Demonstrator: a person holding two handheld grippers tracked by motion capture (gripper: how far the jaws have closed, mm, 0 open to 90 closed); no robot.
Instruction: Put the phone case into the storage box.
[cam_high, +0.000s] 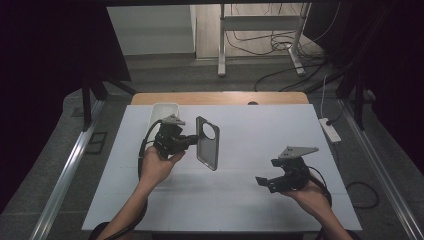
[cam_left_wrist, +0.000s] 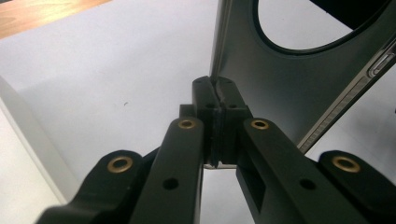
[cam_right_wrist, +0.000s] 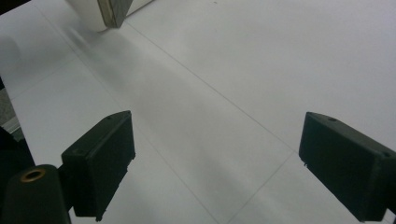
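Phone case (cam_high: 208, 143), dark, with a big round camera cutout, held up off the white table sheet (cam_high: 250, 200), left of centre. Left gripper (cam_high: 190, 140) pinches it by one long edge, jaws pressed together on the thin wall; in the left gripper view the pads meet on the case rim (cam_left_wrist: 215, 93), and the side-button slots show along the other edge. Case stands roughly upright, tilted a little, inner face toward the right.

Right gripper (cam_high: 265, 182) sits low at near right, well apart from the case, jaws spread wide with nothing between them; the right gripper view shows only bare sheet between the two pads (cam_right_wrist: 100, 163).

White tray (cam_high: 161, 111) lies at the far left of the sheet, just behind the left hand (cam_high: 157, 165).

Judgement: a handover or two-handed turn looks to be in hand. To do it well, keep the left pinch steady, bring the open right jaws level to the free long edge, clear of the cutout, and close fully before the left lets go. Thin wall may flex or slip.
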